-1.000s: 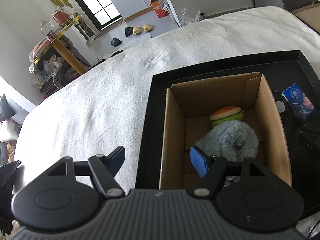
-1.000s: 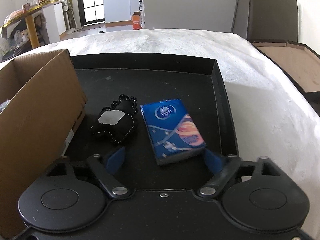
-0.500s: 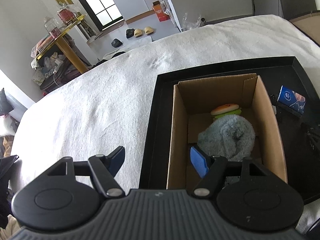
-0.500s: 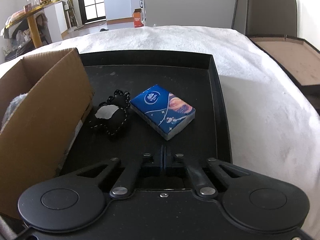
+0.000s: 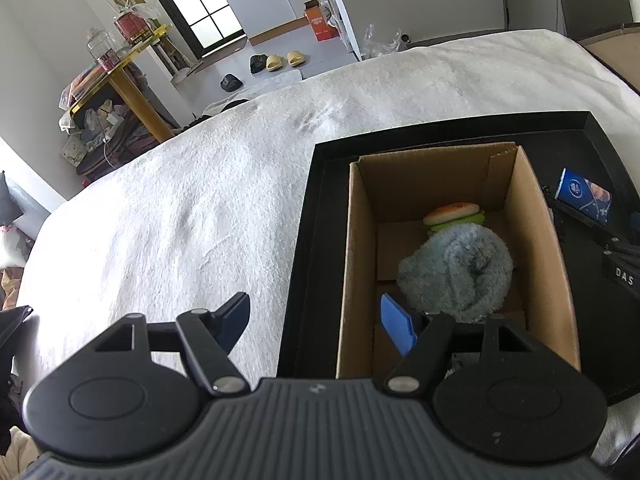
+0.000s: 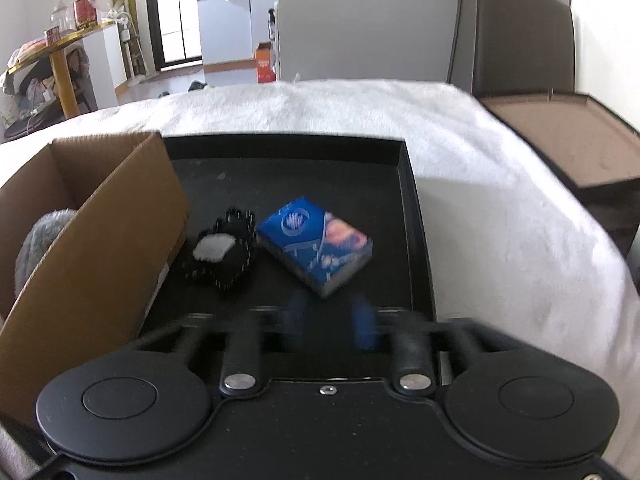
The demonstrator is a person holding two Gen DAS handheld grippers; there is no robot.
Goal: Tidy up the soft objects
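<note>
The right tongs [image 6: 330, 320] hover low over a black tray [image 6: 416, 240], their blue tips blurred as the jaws swing apart, with nothing between them. Just ahead lies a blue tissue pack [image 6: 316, 246], and touching its left side a black stitched pouch [image 6: 222, 254]. Left of both stands a cardboard box [image 6: 100, 248]. The left tongs [image 5: 316, 316] are spread wide and empty above the box's near left wall; inside sit a fluffy blue cloth [image 5: 456, 272] and a burger toy [image 5: 454, 214]. The tray rests on a white bed [image 5: 180, 216]. The step in hand looks like picking up the tissue pack; the next move calls for straddling it, closing, and carrying it into the box.
</note>
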